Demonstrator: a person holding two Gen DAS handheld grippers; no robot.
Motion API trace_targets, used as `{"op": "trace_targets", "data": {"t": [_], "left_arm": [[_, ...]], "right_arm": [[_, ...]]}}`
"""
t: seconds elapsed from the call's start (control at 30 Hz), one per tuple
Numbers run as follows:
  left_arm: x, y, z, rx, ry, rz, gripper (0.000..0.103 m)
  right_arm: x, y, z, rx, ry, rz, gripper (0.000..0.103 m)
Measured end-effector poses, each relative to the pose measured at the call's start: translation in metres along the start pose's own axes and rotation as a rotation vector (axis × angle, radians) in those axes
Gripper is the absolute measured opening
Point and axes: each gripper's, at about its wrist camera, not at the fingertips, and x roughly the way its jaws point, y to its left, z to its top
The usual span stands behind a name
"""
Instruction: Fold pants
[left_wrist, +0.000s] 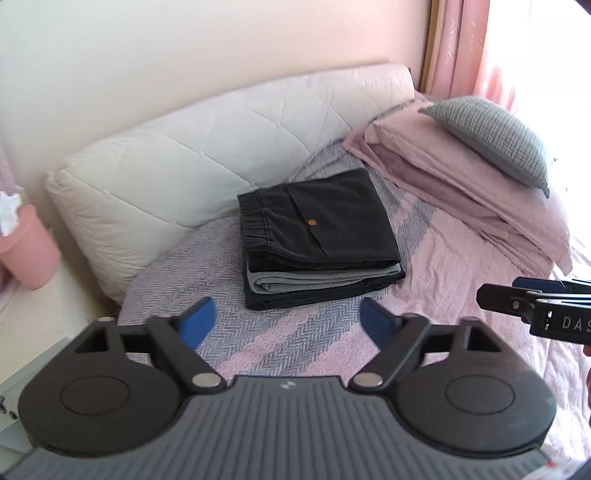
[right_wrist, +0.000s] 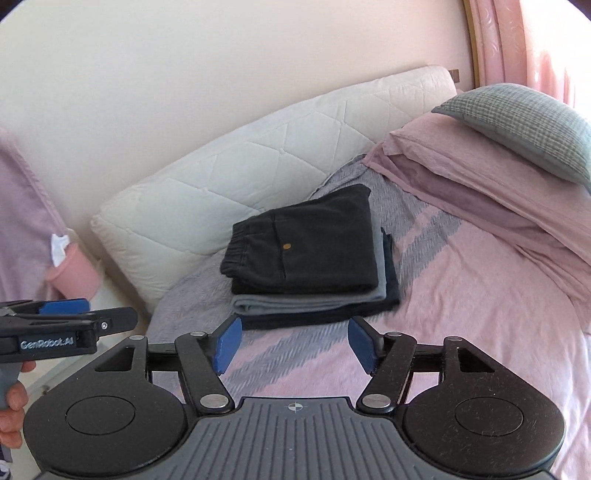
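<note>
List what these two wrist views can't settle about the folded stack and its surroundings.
- Stack of folded pants: garment count unclear in both views; only the layer edges show under the black top pair.
- Pink bin: cut off by the left edge of the left wrist view; contents unreadable.
- Right tongs: cut off by the right edge there.
- Window: blown out behind the pink curtain.

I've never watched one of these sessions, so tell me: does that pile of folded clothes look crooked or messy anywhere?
Nothing stands out. The black pants lie folded flat on top of the pile, over a grey layer and a dark one below. The lower layers stick out slightly on one side, but the pile sits steady on the bed.
</note>
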Motion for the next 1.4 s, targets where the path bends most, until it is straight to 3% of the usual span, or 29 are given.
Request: {"op": "trace_targets", "data": {"t": [0.2, 0.53, 0.9, 1.4], "left_arm": [[-0.046, -0.016, -0.026, 0.007, -0.044, 0.068, 0.102], [-0.094, -0.013, -0.063, -0.090, -0.028, 0.019, 0.102], [-0.109, -0.009, -0.083, -0.090, -0.003, 0.005, 0.102], [-0.100, -0.005, -0.084, -0.069, 0.028, -0.018, 0.102]], "right_arm": [[-0.037, 0.008, -0.016, -0.043, -0.008, 0.000, 0.062], [-0.075, 0.020, -0.045, -0.082, 0.025, 0.042, 0.062], [-0.090, 0.036, -0.064, -0.101, 0.051, 0.051, 0.062], [-0.084, 0.046, -0.070, -0.094, 0.076, 0.038, 0.062]]}}
